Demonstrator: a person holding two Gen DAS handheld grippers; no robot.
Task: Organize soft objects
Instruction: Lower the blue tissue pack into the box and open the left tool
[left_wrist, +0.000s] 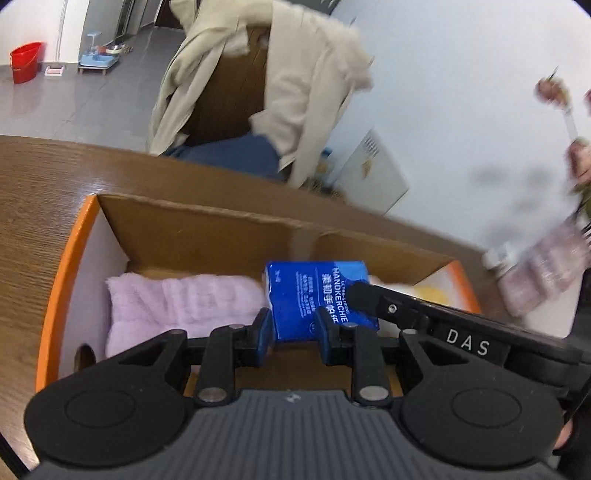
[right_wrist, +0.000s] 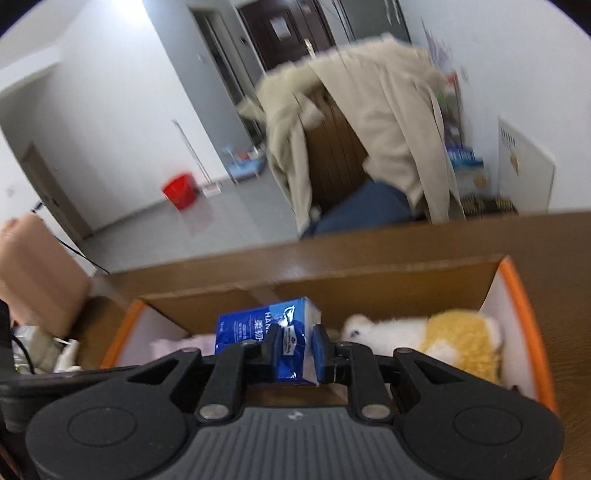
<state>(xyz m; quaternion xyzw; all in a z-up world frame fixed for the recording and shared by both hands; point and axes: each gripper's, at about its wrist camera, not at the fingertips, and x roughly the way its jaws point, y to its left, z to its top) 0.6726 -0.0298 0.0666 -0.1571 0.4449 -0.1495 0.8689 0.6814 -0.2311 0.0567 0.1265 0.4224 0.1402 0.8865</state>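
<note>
Blue tissue pack (left_wrist: 317, 299), printed "HANDKERCHIEF", is clamped at both ends: the left gripper (left_wrist: 293, 334) pinches its near edge between blue pads, and the right gripper (right_wrist: 297, 350) grips the opposite end, jaws narrowed tight on the wrapper. In the left wrist view the right gripper's black finger lies across the pack's right side. The pack is held over the open cardboard box (left_wrist: 192, 225), which has orange outer walls and stands on a wooden table (left_wrist: 40, 177). Inside the box, a folded lilac towel (left_wrist: 177, 306) lies at one end; a white and yellow plush toy (right_wrist: 443, 339) lies at the other. Beyond the table, a chair draped with a beige coat (left_wrist: 295, 92) stands near the wall. A red bucket (left_wrist: 25, 61) sits far off on the grey floor. Both views are motion-blurred.
</note>
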